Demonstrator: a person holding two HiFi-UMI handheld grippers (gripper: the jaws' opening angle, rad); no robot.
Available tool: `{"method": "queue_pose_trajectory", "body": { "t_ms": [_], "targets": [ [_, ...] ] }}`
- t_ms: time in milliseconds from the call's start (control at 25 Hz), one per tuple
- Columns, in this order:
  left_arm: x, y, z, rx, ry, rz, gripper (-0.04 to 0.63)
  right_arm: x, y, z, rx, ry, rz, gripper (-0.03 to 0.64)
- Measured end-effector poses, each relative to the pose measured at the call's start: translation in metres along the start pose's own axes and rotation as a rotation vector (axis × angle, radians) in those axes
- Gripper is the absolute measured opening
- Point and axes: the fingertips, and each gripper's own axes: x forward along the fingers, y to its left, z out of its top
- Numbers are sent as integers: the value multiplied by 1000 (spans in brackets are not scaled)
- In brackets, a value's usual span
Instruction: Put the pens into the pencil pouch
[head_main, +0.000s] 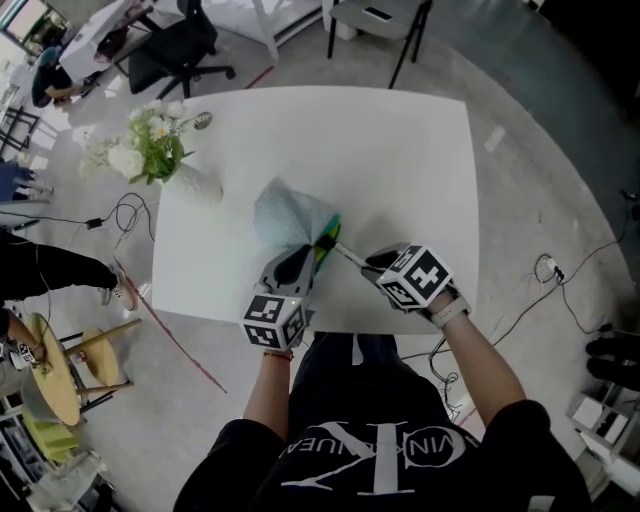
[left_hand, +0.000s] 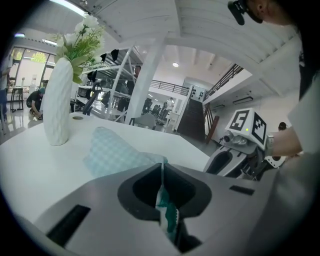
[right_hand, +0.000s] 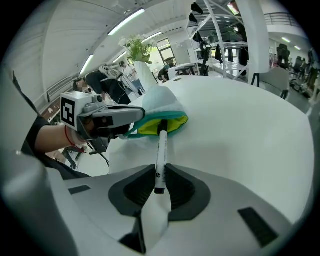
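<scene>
The fingers of the left gripper (left_hand: 161, 169) are clenched on the teal rim of the pencil pouch (left_hand: 116, 152). Those of the right gripper (right_hand: 159, 169) grasp a slim white pen (right_hand: 160, 150), its dark tip at the pouch's open, yellow-lined mouth. The soft, pale-blue checked pouch lies on the white surface (head_main: 400, 150).
</scene>
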Motion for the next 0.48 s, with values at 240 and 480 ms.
{"method": "queue_pose_trajectory", "body": {
  "t_ms": [240, 480],
  "targets": [
    [-1, -8, -2, 18, 14, -44, 18, 11, -1, 17, 15, 16, 8, 75],
    [0, -18, -6, 75, 33, -90, 18, 20, -1, 40, 8, 3, 10, 77]
  ]
}}
